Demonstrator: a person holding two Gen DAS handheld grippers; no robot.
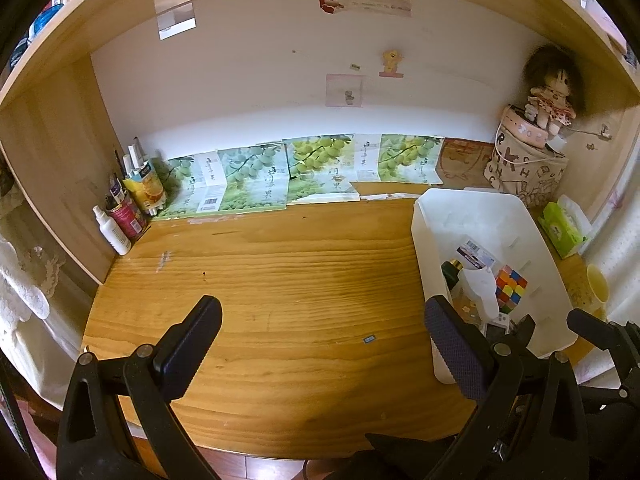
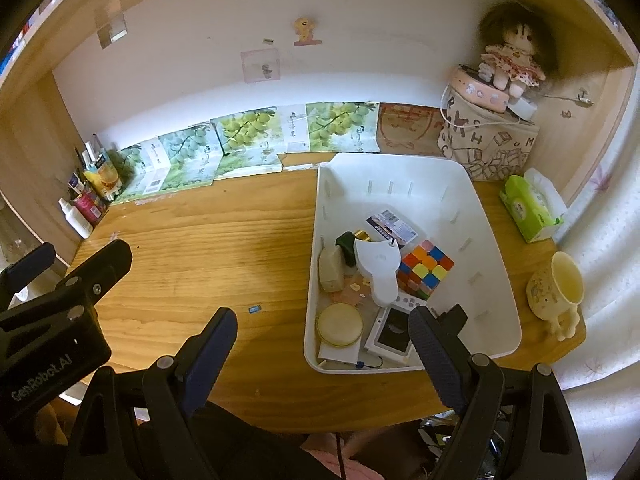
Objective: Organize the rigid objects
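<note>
We are holding both grippers, left gripper (image 1: 320, 344) and right gripper (image 2: 324, 344), with fingers spread and empty; the puzzle cube (image 2: 426, 270) in the white bin (image 2: 496, 240), frame centre-right, looks stiff and light, best pinched across flat opposite faces

Warm, dim indoor light is tinting both views orange. A bright band is washing out the white back wall (image 1: 248, 120) just above the grape-print cartons (image 2: 240, 140). Fisheye distortion is bending the pale wooden shelf frame (image 1: 56, 128), and corners are vignetting black. Focus is staying soft throughout.
</note>
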